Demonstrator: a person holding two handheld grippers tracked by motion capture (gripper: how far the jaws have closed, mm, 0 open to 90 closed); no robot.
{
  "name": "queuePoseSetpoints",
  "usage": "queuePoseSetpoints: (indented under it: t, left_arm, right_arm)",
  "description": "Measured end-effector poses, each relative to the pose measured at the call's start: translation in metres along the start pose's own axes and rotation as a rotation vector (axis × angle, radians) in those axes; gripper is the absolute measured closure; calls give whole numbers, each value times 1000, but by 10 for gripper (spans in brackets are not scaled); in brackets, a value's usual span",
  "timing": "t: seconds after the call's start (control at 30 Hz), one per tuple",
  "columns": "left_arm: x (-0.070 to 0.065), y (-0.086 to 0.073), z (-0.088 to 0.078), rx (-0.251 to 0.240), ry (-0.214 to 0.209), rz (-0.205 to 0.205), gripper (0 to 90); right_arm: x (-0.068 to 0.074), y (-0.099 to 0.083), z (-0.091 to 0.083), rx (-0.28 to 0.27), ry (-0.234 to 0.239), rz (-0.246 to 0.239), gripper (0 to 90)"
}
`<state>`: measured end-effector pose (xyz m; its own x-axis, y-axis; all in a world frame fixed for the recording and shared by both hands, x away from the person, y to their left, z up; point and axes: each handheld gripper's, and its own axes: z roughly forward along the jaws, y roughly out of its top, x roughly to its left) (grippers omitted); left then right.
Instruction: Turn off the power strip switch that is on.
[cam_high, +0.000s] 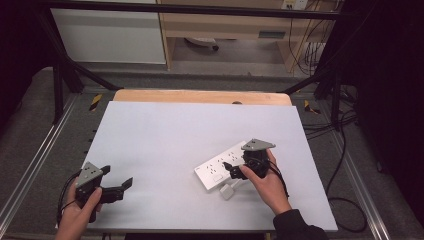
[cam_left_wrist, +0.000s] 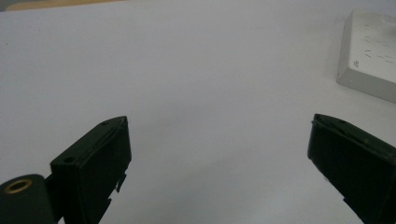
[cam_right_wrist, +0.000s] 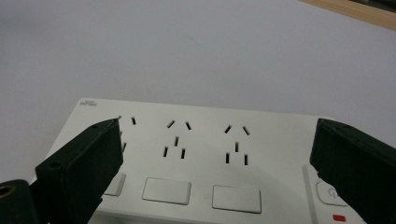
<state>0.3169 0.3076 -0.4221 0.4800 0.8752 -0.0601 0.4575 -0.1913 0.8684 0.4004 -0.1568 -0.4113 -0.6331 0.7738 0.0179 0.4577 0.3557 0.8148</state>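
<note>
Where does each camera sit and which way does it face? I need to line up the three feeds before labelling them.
High view: above the person's side, looking forward and down on the table; forearms, left gripper, right gripper.
Left gripper view: rides the left gripper, facing bare table and the power strip's corner.
Right gripper view: rides the right gripper, facing down on the power strip's sockets.
All three share the power strip.

A white power strip (cam_right_wrist: 196, 158) marked with dark slot patterns and a red dot is seen on the pale grey table (cam_high: 165, 145), flanked by black jaws.
</note>
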Motion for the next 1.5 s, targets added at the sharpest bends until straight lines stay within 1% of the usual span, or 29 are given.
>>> queuePoseSetpoints:
  t: [0.2,0.53,0.7,0.83,0.87,1.0,1.2,1.5]
  left_arm:
    - [0,0,0,4,-2,5,61]
    - [-1,0,0,1,-4,2,61]
    - [-1,0,0,3,-3,1,61]
    - [-2,0,1,5,-6,0,61]
    - [-2,0,1,4,-6,0,61]
    - [-2,0,0,3,-6,-1,61]
    - [-2,0,1,6,-6,1,61]
    - [-2,0,1,7,-10,2,61]
  right_arm:
    - [-3,2,-4,-2,-4,8,32]
    - [-6,6,-12,-29,-17,9,31]
    - [-8,6,-18,-39,-28,19,31]
    - [-11,5,-23,-52,-36,24,28]
    - [-12,5,-24,-51,-38,31,29]
    - [-14,4,-27,-57,-59,29,26]
    - [-17,3,-32,-68,-63,40,26]
    - [-23,0,-42,-81,-81,55,26]
